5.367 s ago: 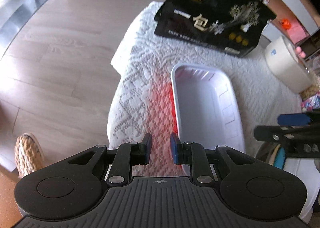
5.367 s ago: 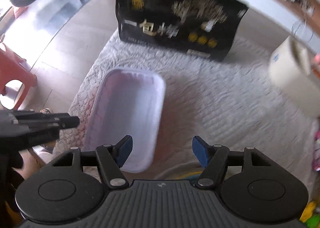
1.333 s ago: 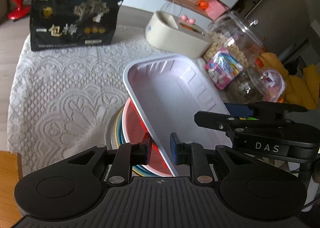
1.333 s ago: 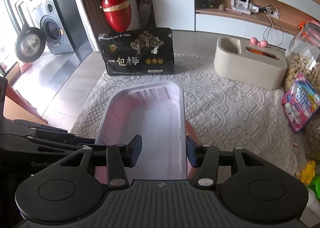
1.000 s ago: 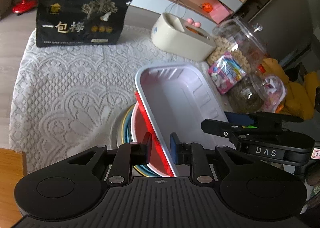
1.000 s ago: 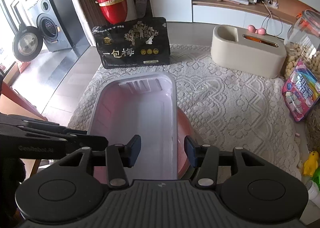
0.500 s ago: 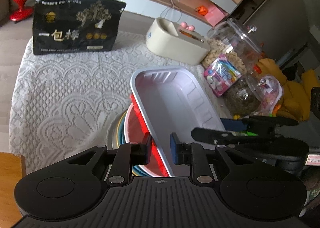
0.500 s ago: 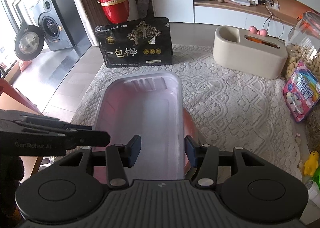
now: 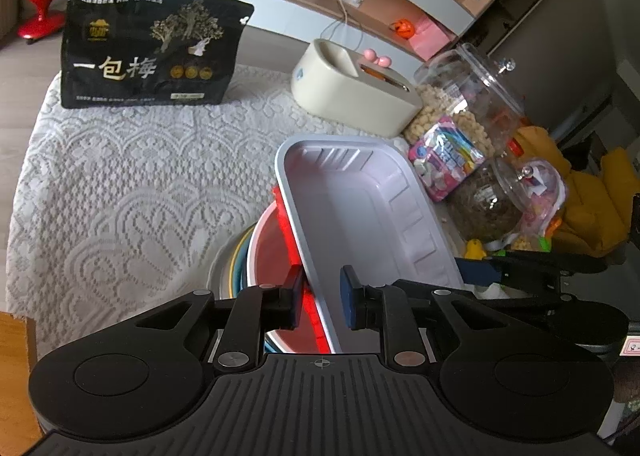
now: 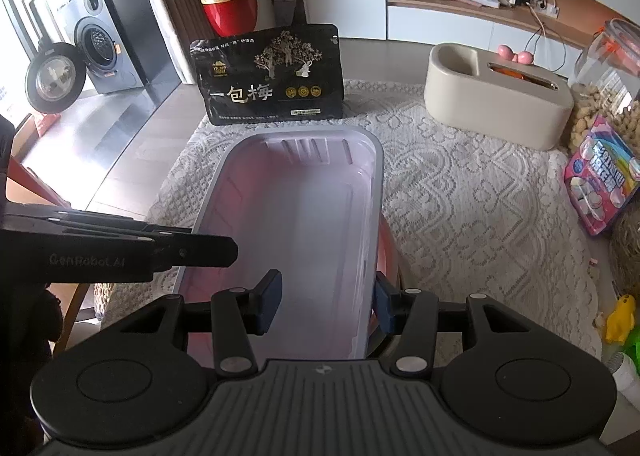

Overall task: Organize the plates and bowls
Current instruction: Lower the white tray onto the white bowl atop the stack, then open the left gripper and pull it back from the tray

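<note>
Both wrist views close above table, left facing right-forward, right facing forward, sharing white tray (image 9: 360, 208) (image 10: 296, 216)

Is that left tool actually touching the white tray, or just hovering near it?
Touching. In the left wrist view, the left tool has the white tray rim between its fingers, its left finger pressed against the tray's red outer side.

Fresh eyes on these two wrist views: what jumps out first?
The pale rectangular tray fills the middle of both views, sitting tilted over a stack of round plates with a red dish on top. The left gripper straddles the tray's left rim, the right gripper its right rim. Behind it on the lace cloth stands a black snack bag, with a beige box to the right.
</note>
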`<state>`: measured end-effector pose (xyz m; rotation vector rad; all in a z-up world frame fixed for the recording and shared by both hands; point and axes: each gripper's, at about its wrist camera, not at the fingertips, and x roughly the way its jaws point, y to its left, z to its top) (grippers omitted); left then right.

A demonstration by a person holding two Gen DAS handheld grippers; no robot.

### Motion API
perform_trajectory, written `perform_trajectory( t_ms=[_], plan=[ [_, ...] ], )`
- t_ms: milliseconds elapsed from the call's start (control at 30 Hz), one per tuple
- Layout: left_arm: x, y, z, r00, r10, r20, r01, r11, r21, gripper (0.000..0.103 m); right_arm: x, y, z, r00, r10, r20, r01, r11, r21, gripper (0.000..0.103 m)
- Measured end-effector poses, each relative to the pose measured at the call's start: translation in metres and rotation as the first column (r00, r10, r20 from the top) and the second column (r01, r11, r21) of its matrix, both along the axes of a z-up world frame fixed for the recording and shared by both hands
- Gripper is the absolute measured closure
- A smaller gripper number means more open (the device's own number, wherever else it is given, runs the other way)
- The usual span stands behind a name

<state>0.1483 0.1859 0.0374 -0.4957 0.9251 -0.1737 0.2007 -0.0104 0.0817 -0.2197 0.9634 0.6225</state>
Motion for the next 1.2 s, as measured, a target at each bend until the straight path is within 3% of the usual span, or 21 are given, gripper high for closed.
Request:
perform_trajectory(
  t_ms=[267, 567, 767, 900, 1000, 1200],
  plan=[
    [0.002, 0.001, -0.003, 1.0, 0.004, 0.008, -0.004, 1.0, -0.007, 0.081, 0.004, 0.003, -0.006, 1.0, -0.01, -0.015, 0.01, 1.0, 0.0, 0.055],
    [-0.001, 0.001, 0.003, 1.0, 0.006, 0.02, -0.006, 1.0, -0.002, 0.081, -0.002, 0.001, -0.003, 0.999, -0.022, 0.025, 0.022, 1.0, -0.003, 0.055],
    [-0.017, 0.001, 0.017, 0.997, 0.022, 0.077, -0.024, 0.999, 0.025, 0.081, -0.004, -0.015, 0.004, 0.997, -0.078, 0.029, 0.076, 0.995, 0.071, 0.054],
    [-0.034, -0.001, 0.027, 0.987, 0.087, 0.133, -0.098, 0.992, 0.079, 0.081, -0.02, -0.035, 0.014, 0.987, -0.114, 0.111, 0.099, 0.986, 0.135, 0.053],
    [-0.046, 0.002, 0.03, 0.976, 0.145, 0.161, -0.156, 0.986, 0.055, 0.081, -0.034, -0.051, 0.019, 0.979, -0.132, 0.157, 0.102, 0.978, 0.183, 0.046],
    [-0.068, -0.01, 0.033, 0.966, 0.192, 0.171, -0.2, 0.98, 0.027, 0.081, -0.047, -0.078, 0.02, 0.971, -0.154, 0.181, 0.106, 0.963, 0.248, 0.045]
  ],
)
